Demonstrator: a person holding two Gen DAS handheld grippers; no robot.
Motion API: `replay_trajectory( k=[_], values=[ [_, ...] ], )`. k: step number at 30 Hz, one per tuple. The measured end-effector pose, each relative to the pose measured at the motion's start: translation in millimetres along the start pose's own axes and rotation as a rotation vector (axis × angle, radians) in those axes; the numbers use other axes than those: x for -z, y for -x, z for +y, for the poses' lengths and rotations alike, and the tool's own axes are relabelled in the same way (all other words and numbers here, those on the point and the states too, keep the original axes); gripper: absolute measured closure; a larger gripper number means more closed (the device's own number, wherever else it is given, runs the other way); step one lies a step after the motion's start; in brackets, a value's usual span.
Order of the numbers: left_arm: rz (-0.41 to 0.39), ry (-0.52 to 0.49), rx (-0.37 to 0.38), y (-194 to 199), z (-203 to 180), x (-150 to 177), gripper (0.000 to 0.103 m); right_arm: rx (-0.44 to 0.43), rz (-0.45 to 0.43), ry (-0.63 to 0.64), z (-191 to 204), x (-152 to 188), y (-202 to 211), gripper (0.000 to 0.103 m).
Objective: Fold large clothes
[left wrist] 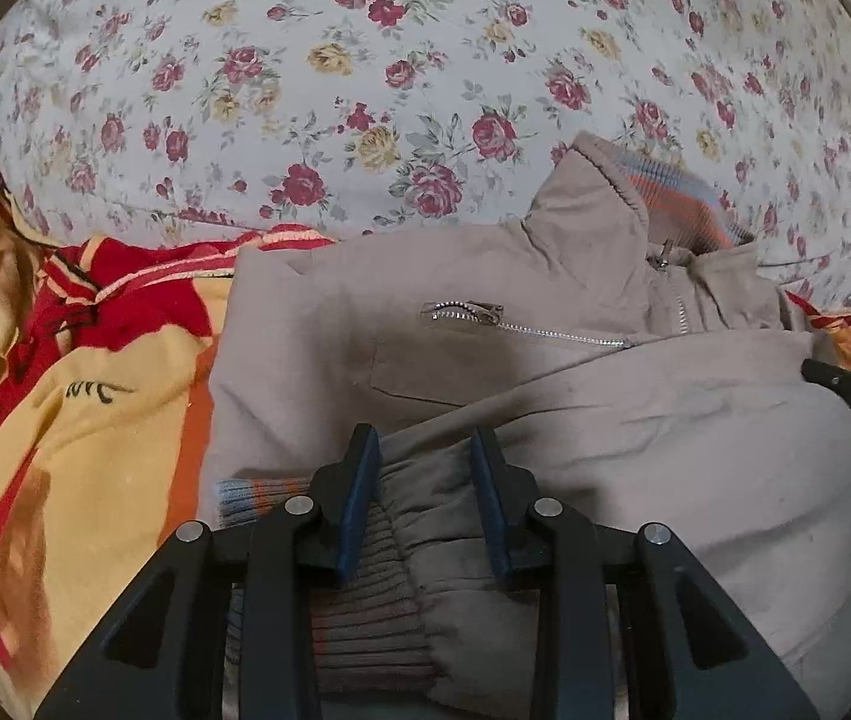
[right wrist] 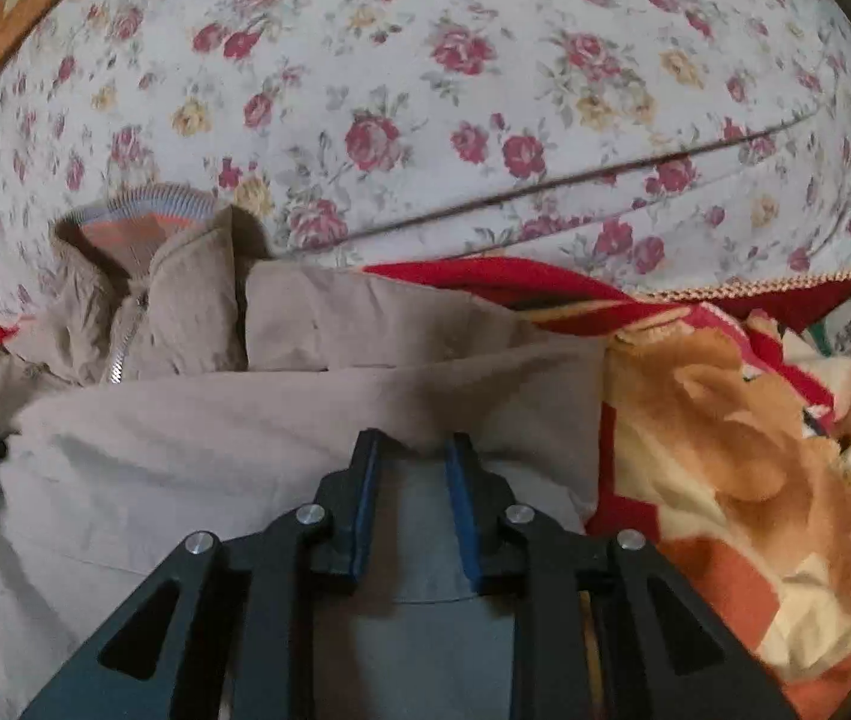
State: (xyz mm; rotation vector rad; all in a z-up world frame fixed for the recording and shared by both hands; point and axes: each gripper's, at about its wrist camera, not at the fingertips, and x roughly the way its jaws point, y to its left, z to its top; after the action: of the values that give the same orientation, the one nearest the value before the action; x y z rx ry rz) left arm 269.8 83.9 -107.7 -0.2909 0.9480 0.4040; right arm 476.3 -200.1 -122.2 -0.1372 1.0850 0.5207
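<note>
A beige zip jacket point(left wrist: 545, 324) lies on a bed, sleeves folded across its front, collar point(left wrist: 683, 192) with orange and grey ribbing at the far side. My left gripper point(left wrist: 425, 441) is open, its jaws standing either side of the sleeve's ribbed cuff point(left wrist: 377, 594), which lies between the blue pads. In the right wrist view the jacket point(right wrist: 281, 420) fills the lower left. My right gripper point(right wrist: 410, 444) is open over the jacket's right edge, with grey lining point(right wrist: 425, 540) between the fingers. Its fingertip point(left wrist: 845, 387) shows at the right in the left view.
A red, yellow and orange blanket point(left wrist: 65, 420) lies under the jacket and spreads left; it also shows on the right in the right wrist view point(right wrist: 725, 450). A white sheet with red roses point(left wrist: 365, 72) covers the bed beyond.
</note>
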Motion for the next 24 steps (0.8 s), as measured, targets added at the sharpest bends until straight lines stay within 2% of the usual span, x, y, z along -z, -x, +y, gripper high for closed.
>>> replay_trajectory(
  k=[2, 4, 5, 6, 8, 9, 14, 21, 24],
  values=[
    [0.002, 0.007, 0.012, -1, 2, -1, 0.073, -0.010, -0.001, 0.015, 1, 2, 1, 0.077],
    [0.000, 0.011, 0.029, 0, 3, -1, 0.069, -0.032, -0.006, 0.019, 2, 4, 3, 0.068],
    [-0.001, 0.005, 0.043, 1, 3, -1, 0.064, -0.050, -0.005, 0.025, 3, 5, 4, 0.055],
    [-0.001, 0.002, 0.054, -1, 3, -1, 0.059, -0.080, 0.000, 0.038, 5, 6, 5, 0.038],
    [-0.001, -0.008, 0.063, 0, 1, -1, 0.056, -0.107, 0.015, 0.075, 12, 8, 9, 0.020],
    [-0.001, -0.016, 0.064, 1, 0, 0, 0.054, -0.095, 0.024, 0.095, 16, 10, 10, 0.015],
    [0.001, -0.062, 0.039, 0, -10, 3, 0.049, -0.031, 0.027, 0.157, 33, 20, 16, 0.012],
    [0.000, -0.060, 0.056, -3, -8, 2, 0.046, -0.108, 0.014, 0.084, 21, 28, 22, 0.008],
    [-0.001, -0.058, 0.059, -4, -9, 2, 0.046, -0.104, 0.036, 0.110, 17, 27, 20, 0.008]
  ],
)
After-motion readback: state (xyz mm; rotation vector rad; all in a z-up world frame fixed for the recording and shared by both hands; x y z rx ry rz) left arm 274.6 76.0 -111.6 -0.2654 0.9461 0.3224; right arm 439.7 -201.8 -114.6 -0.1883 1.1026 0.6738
